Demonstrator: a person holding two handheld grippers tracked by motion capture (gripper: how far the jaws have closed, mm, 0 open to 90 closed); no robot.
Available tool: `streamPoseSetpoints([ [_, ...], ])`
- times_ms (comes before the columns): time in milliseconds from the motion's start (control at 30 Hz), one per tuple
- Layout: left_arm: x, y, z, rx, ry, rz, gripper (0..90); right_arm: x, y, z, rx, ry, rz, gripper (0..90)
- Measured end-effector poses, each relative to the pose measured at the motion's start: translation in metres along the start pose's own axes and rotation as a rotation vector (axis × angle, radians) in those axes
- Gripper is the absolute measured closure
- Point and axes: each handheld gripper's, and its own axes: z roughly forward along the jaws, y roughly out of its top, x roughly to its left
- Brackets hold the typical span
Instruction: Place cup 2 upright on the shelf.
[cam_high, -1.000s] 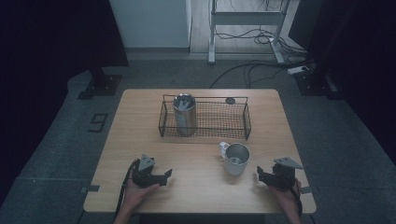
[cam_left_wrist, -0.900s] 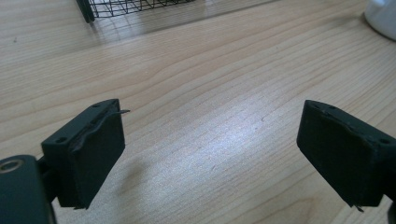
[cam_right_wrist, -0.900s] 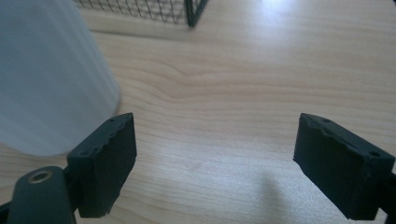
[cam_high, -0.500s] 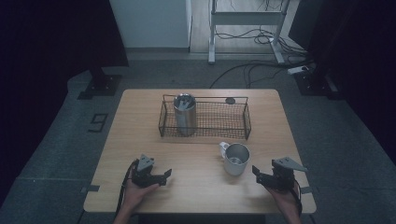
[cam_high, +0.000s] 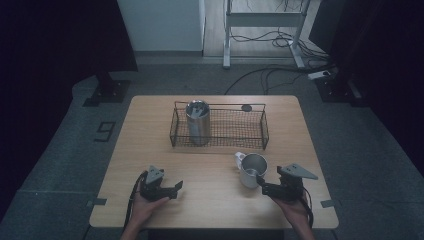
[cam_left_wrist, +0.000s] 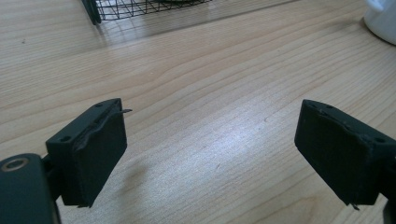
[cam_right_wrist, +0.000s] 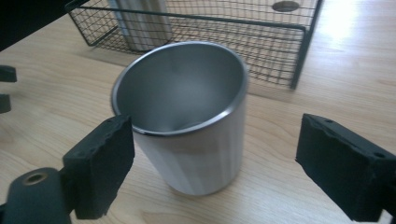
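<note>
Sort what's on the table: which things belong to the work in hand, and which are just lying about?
In the job:
- white steel-lined mug, between the right gripper and its open fingers, untouched
- wire basket
- steel tumbler standing in the basket

Lying about:
- small dark disc behind the basket
- left gripper, open over bare table

Floor marking: dark numeral "9" (cam_high: 105, 131) on the grey carpet floor (cam_high: 60, 165), left of the light wooden table, mid-left of the high view.
Other text: none legible.

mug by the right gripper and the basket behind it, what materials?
Mug: looks like stainless steel, brushed matte inside with a polished rim; the outer wall seems white-coated, handle too. Basket: thin dark metal wire, probably painted or coated black, in an open grid mesh.
</note>
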Motion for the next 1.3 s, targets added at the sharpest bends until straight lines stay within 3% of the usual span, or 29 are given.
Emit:
streamPoseSetpoints([
  [167, 0.000, 0.000, -0.001, -0.002, -0.002, -0.001, 9.4, 0.008, 0.002, 0.009, 0.013, 0.019, -0.014, 7.4],
  [333, 0.000, 0.000, -0.001, -0.006, -0.002, -0.010, 9.8, 0.012, 0.007, 0.020, 0.035, 0.000, -0.043, 2.6],
  [700, 0.002, 0.001, -0.004, -0.028, 0.014, -0.033, 12.7, 0.017, 0.015, 0.039, 0.056, 0.006, -0.047, 0.0],
  [833, 0.003, 0.000, -0.004, -0.026, 0.018, -0.035, 12.7, 0.018, 0.017, 0.053, 0.068, -0.006, -0.038, 0.0],
  [967, 0.002, -0.001, -0.004, -0.022, 0.020, -0.031, 12.7, 0.020, 0.015, 0.071, 0.083, -0.037, -0.062, 2.4],
  [1300, -0.002, -0.003, 0.001, 0.003, 0.022, -0.009, 12.7, 0.022, 0.015, 0.072, 0.080, -0.042, -0.082, 4.9],
])
